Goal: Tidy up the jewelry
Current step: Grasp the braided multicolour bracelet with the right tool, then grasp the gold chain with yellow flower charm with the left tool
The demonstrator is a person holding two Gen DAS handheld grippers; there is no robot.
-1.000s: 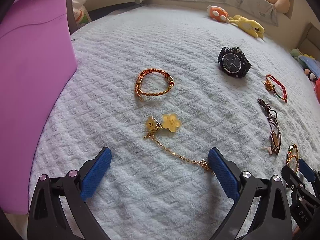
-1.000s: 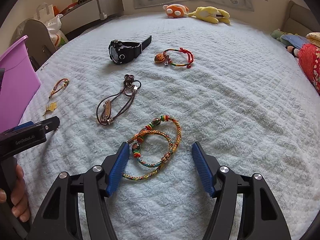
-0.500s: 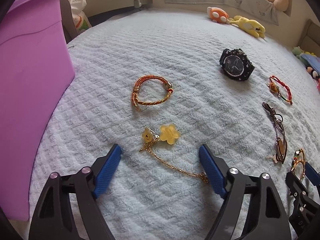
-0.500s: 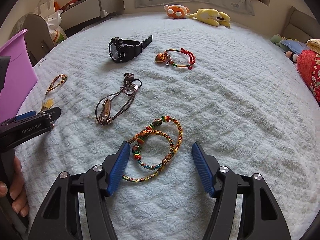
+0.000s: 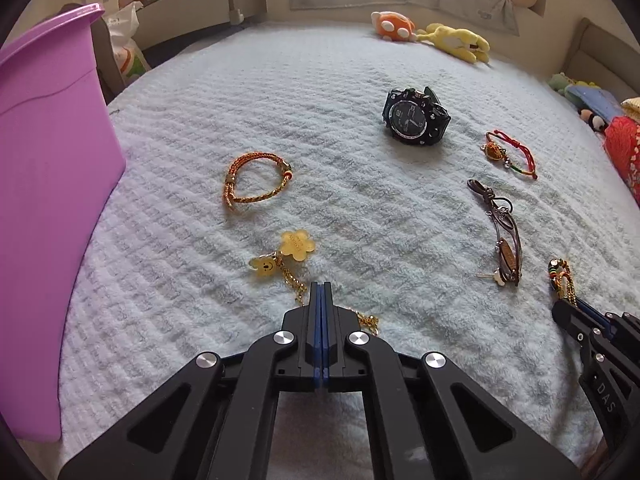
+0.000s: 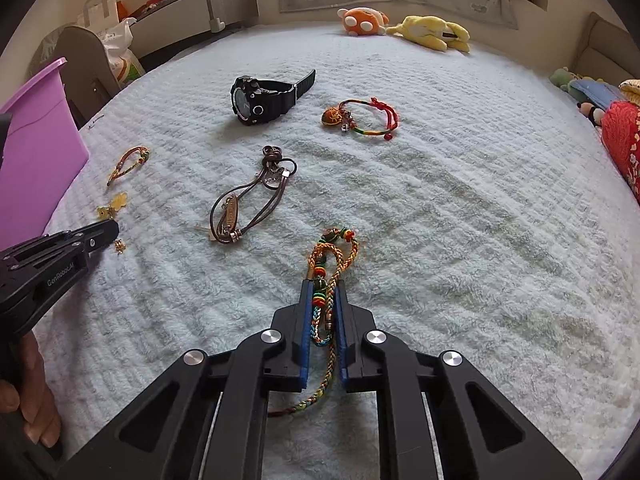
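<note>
My left gripper (image 5: 321, 286) is shut on the gold chain (image 5: 294, 278) with two yellow charms (image 5: 297, 244), low on the pale blanket. My right gripper (image 6: 323, 286) is shut on the multicoloured braided bracelet (image 6: 334, 252), whose loops bunch between the blue pads. An orange cord bracelet (image 5: 256, 182), a black watch (image 5: 414, 117), a red string bracelet with a turtle charm (image 5: 510, 154) and a brown leather bracelet (image 5: 504, 232) lie loose on the blanket. The left gripper also shows in the right wrist view (image 6: 110, 230).
A purple plastic bin (image 5: 44, 184) stands at the left edge of the bed. Plush toys (image 5: 436, 36) lie at the far end, and more toys and a red cloth (image 5: 622, 148) at the right. A hand (image 6: 28, 400) holds the left gripper.
Both grippers were open half a second ago and have closed: the left on the gold chain, the right on the braided bracelet, squeezing its loops together.
</note>
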